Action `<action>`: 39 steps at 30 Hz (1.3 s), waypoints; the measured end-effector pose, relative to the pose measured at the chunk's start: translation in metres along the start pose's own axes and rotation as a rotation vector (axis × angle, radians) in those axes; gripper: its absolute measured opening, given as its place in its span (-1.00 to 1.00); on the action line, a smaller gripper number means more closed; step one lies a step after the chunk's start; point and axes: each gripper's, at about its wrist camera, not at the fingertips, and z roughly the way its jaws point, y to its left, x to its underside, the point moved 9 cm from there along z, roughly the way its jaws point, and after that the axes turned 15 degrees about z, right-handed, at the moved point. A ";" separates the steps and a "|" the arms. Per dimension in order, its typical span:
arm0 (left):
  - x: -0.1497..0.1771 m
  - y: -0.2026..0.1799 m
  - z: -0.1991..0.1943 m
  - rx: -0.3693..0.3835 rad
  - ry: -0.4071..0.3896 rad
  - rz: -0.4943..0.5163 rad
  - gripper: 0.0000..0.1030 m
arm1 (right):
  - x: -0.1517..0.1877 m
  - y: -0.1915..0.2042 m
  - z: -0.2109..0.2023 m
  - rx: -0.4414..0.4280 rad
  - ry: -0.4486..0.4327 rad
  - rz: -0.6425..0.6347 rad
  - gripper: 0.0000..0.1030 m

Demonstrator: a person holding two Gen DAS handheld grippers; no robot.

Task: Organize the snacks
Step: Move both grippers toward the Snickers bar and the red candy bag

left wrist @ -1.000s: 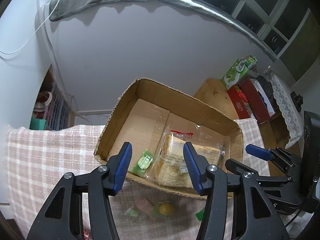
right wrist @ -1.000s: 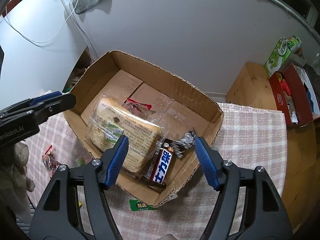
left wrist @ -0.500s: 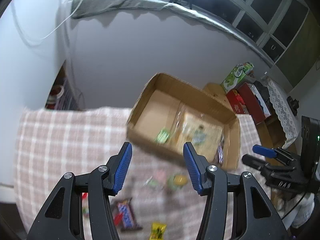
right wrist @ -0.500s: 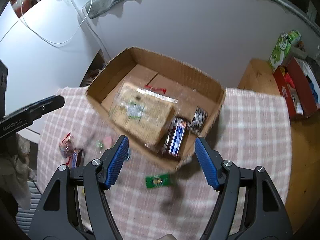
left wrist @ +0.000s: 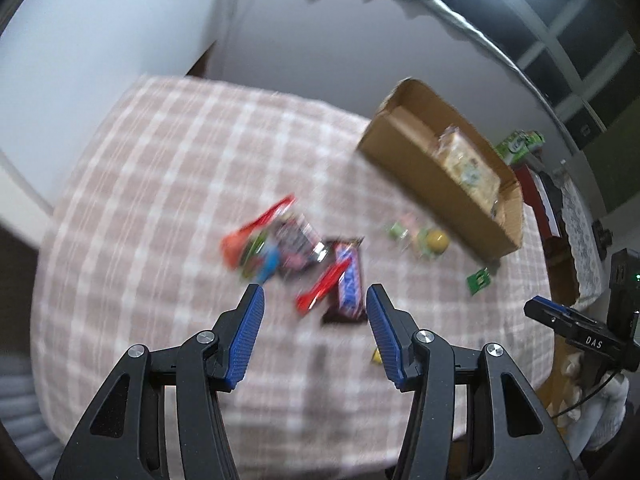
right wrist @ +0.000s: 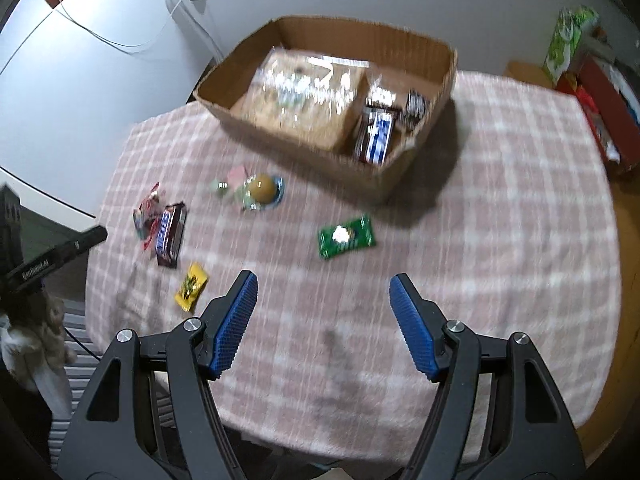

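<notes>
Several blurred snack wrappers [left wrist: 304, 256], scattered

Ahead of the right gripper [right wrist: 323, 294], a packet [right wrist: 346, 237] is lying on the tablecloth [right wrist: 500, 240]. Beyond it the cardboard box [right wrist: 404, 42] is sitting, holding a bread bag [right wrist: 304, 96] beside a chocolate bar [right wrist: 378, 138]. Farther left, a snack cluster [right wrist: 162, 224] is lying.

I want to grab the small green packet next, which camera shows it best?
The right wrist view: the green packet lies in full view on the checked cloth, just ahead of the open right tool. The left wrist view shows it only small and blurred near the right side.
</notes>
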 end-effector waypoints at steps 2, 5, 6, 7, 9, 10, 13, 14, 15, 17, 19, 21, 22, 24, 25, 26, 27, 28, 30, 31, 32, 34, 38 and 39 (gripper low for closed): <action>0.013 0.003 0.000 -0.004 0.008 -0.019 -0.03 | 0.006 -0.003 0.004 -0.003 0.011 0.017 0.39; 0.024 0.005 0.003 -0.009 0.019 -0.027 -0.03 | 0.012 0.002 0.007 -0.014 0.024 0.020 0.39; 0.027 0.006 0.003 -0.006 0.019 -0.032 -0.03 | 0.014 0.005 0.008 -0.015 0.026 0.015 0.39; 0.028 0.007 0.003 -0.002 0.018 -0.040 -0.03 | 0.016 0.010 0.009 -0.020 0.031 0.010 0.39; 0.027 0.008 0.004 0.007 0.009 -0.056 -0.03 | 0.018 0.021 0.012 -0.033 0.039 -0.003 0.39; 0.027 0.009 0.004 0.010 0.005 -0.058 -0.03 | 0.018 0.028 0.013 -0.039 0.041 -0.013 0.39; 0.022 0.010 0.004 0.026 -0.009 -0.077 -0.03 | 0.019 0.050 0.018 -0.059 0.052 -0.039 0.38; 0.020 0.010 0.004 0.033 -0.013 -0.083 -0.03 | 0.019 0.058 0.020 -0.066 0.055 -0.050 0.38; 0.018 0.010 0.004 0.037 -0.017 -0.088 -0.03 | 0.018 0.065 0.022 -0.070 0.056 -0.063 0.38; 0.013 0.010 0.005 0.044 -0.025 -0.094 -0.03 | 0.017 0.082 0.027 -0.079 0.060 -0.090 0.37; 0.010 0.011 0.006 0.054 -0.031 -0.108 -0.06 | 0.016 0.098 0.034 -0.093 0.069 -0.109 0.31; 0.007 0.013 0.009 0.064 -0.038 -0.121 -0.15 | 0.017 0.113 0.041 -0.102 0.081 -0.130 0.22; 0.006 0.015 0.011 0.065 -0.038 -0.127 -0.16 | 0.017 0.121 0.045 -0.105 0.088 -0.141 0.16; 0.007 0.024 0.017 0.065 -0.032 -0.167 -0.17 | 0.020 0.134 0.053 -0.112 0.103 -0.159 0.14; 0.007 0.028 0.019 0.062 -0.029 -0.179 -0.18 | 0.021 0.140 0.057 -0.111 0.108 -0.170 0.14; 0.009 0.034 0.022 0.059 -0.027 -0.201 -0.18 | 0.023 0.145 0.061 -0.110 0.113 -0.181 0.14; 0.009 0.038 0.025 0.058 -0.027 -0.216 -0.19 | 0.024 0.150 0.065 -0.108 0.118 -0.190 0.13; 0.010 0.041 0.027 0.060 -0.024 -0.225 -0.18 | 0.025 0.154 0.069 -0.103 0.123 -0.200 0.11; 0.010 0.047 0.033 0.055 -0.017 -0.233 -0.19 | 0.027 0.160 0.076 -0.096 0.134 -0.211 0.08; 0.010 0.049 0.035 0.054 -0.015 -0.235 -0.19 | 0.027 0.163 0.080 -0.097 0.140 -0.213 0.08; 0.009 0.052 0.037 0.054 -0.014 -0.240 -0.19 | 0.027 0.167 0.083 -0.096 0.144 -0.216 0.07; 0.005 0.055 0.042 0.060 -0.016 -0.248 -0.19 | 0.026 0.171 0.088 -0.094 0.151 -0.222 0.07; -0.003 0.059 0.050 0.053 -0.013 -0.239 -0.19 | 0.028 0.179 0.102 -0.070 0.165 -0.248 0.06; -0.004 0.059 0.052 0.050 -0.008 -0.236 -0.19 | 0.028 0.179 0.105 -0.062 0.169 -0.253 0.03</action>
